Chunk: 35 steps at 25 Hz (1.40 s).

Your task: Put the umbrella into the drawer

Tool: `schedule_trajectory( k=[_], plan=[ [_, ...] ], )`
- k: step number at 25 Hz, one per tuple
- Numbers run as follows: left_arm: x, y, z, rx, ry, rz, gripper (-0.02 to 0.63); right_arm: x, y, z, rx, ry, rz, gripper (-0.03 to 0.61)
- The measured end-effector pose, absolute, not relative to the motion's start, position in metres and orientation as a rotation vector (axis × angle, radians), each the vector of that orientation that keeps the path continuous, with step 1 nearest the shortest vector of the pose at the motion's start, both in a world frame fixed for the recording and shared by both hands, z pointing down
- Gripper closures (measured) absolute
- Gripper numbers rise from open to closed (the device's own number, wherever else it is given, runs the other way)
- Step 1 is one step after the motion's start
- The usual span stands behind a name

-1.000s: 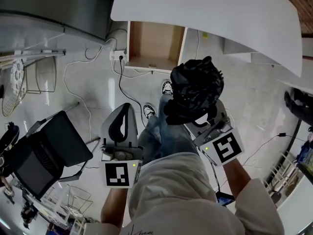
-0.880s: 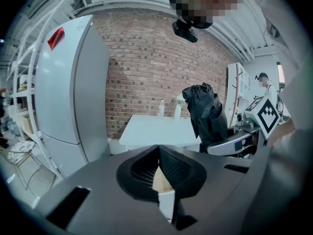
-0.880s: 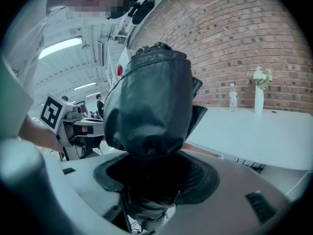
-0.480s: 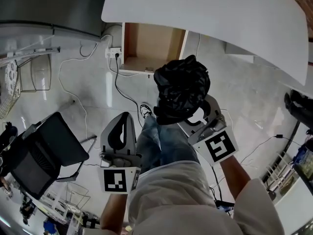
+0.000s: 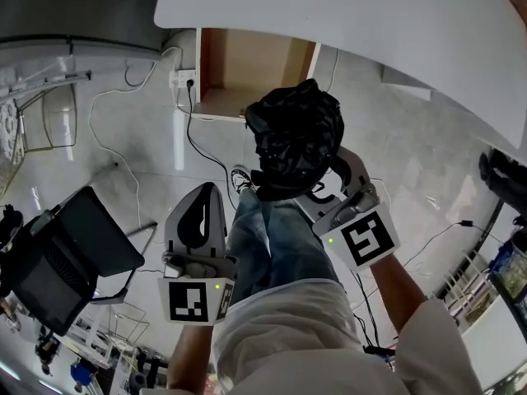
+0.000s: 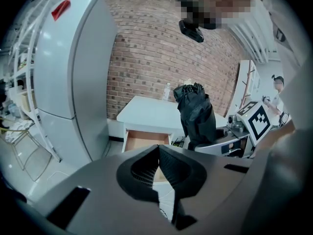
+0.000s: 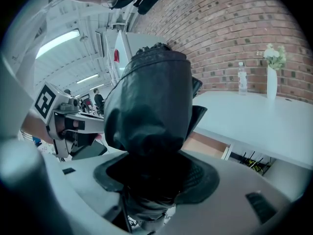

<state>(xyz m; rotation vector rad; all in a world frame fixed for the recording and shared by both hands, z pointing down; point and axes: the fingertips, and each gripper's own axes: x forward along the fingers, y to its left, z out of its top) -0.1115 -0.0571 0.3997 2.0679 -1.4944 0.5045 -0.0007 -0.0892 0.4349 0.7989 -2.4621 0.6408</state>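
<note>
A folded black umbrella (image 5: 295, 138) stands upright in my right gripper (image 5: 317, 189), whose jaws are shut on its lower end. It fills the right gripper view as a dark bundle, the umbrella (image 7: 151, 106), and shows in the left gripper view as the umbrella (image 6: 196, 114). The open wooden drawer (image 5: 251, 72) sticks out under the white table (image 5: 346, 23), just beyond the umbrella. The drawer (image 6: 142, 141) looks bare inside. My left gripper (image 5: 196, 220) hangs lower left, jaws shut with nothing between them.
A white wall socket with black and white cables (image 5: 183, 79) lies left of the drawer. A black chair (image 5: 66, 249) stands at the left. A grey fridge (image 6: 73, 77) is left of the table. A bottle and vase (image 7: 271, 75) stand on the tabletop.
The right gripper has carried the umbrella up and to the left, closer to the open drawer. The left gripper has drifted slightly down and left.
</note>
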Motion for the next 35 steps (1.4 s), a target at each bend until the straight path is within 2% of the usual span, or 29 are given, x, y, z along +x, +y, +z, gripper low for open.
schedule_trajectory(
  k=[17, 24, 35],
  plan=[
    [-0.131, -0.071, 0.453, 2.039, -1.483, 0.576, 0.595, -0.016, -0.121, 0.51, 0.705, -2.421, 0.575, 0.318],
    [-0.143, -0.106, 0.515, 2.028, -1.464, 0.59, 0.595, -0.038, -0.154, 0.59, 0.663, -2.371, 0.595, 0.318],
    [-0.124, -0.088, 0.496, 2.031, -1.407, 0.586, 0.595, -0.031, -0.157, 0.587, 0.668, -2.353, 0.534, 0.317]
  ],
)
